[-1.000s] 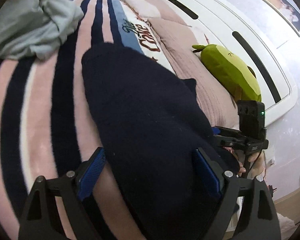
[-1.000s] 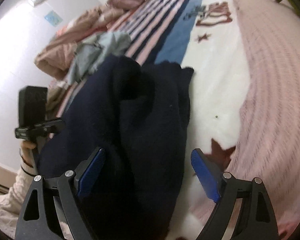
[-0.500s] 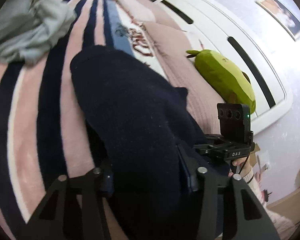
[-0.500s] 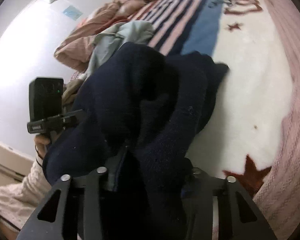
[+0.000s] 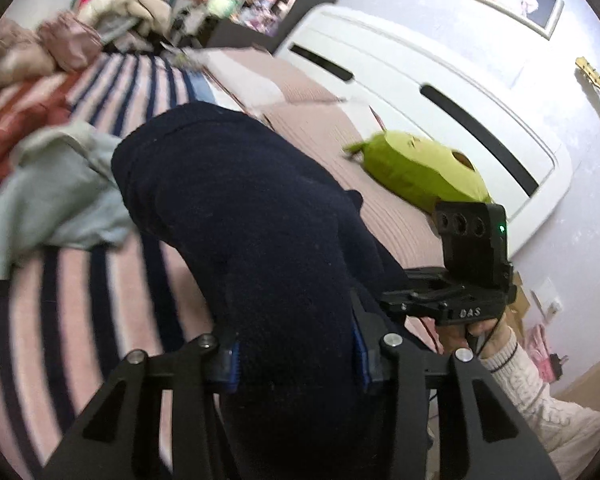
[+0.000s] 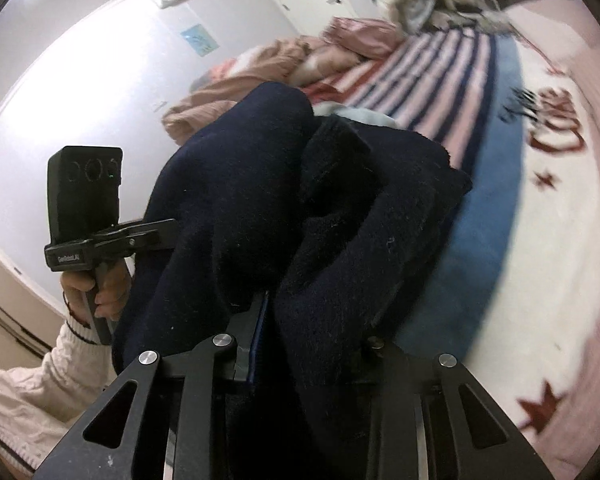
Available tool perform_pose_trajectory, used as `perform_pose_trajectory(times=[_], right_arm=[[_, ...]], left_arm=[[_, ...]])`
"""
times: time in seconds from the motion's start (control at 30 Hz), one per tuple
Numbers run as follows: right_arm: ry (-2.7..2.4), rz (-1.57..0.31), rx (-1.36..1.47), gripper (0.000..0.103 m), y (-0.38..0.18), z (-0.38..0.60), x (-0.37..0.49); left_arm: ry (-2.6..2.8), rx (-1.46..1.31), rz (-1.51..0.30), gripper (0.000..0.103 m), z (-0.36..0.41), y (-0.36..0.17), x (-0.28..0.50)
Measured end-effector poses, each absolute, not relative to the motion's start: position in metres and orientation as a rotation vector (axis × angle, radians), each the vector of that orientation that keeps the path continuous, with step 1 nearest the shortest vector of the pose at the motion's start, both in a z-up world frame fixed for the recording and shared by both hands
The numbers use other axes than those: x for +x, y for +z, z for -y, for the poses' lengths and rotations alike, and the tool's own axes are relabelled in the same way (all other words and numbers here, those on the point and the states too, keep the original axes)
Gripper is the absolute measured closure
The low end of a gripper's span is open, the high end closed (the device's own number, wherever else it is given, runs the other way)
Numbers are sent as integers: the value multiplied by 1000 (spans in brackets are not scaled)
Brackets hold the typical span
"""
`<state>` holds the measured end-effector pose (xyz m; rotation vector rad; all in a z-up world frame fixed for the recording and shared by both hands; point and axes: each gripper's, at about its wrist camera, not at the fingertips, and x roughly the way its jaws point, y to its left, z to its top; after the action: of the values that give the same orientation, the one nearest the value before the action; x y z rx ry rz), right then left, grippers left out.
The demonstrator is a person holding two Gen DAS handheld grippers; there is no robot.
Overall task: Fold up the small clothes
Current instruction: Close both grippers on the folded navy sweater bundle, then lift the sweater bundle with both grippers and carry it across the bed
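Note:
A dark navy fleece garment is held up off the bed by both grippers at its near edge. My left gripper is shut on one part of that edge, its blue pads pressed into the cloth. My right gripper is shut on the other part of the navy garment, which bunches in folds ahead of it. The far end of the garment hangs toward the striped blanket. Each gripper shows in the other's view, left gripper and right gripper.
A pale blue garment lies crumpled on the blanket to the left. A green plush toy sits by the white headboard. Pink bedding and piled clothes lie at the far end of the bed.
Both grippers went from open around the garment's edge to shut on it, then lifted it off the blanket. The views tilted up, showing more of the room.

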<state>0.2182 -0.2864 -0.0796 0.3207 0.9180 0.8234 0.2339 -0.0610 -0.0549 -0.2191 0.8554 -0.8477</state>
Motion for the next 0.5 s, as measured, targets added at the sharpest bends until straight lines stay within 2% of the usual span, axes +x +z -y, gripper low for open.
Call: perform_pose_trajectory(times=[0.5], right_arm=[[1053,-793,297,81,-36,120,250]], left_arm=[[-609,-156,-764,66,-147,39,191]])
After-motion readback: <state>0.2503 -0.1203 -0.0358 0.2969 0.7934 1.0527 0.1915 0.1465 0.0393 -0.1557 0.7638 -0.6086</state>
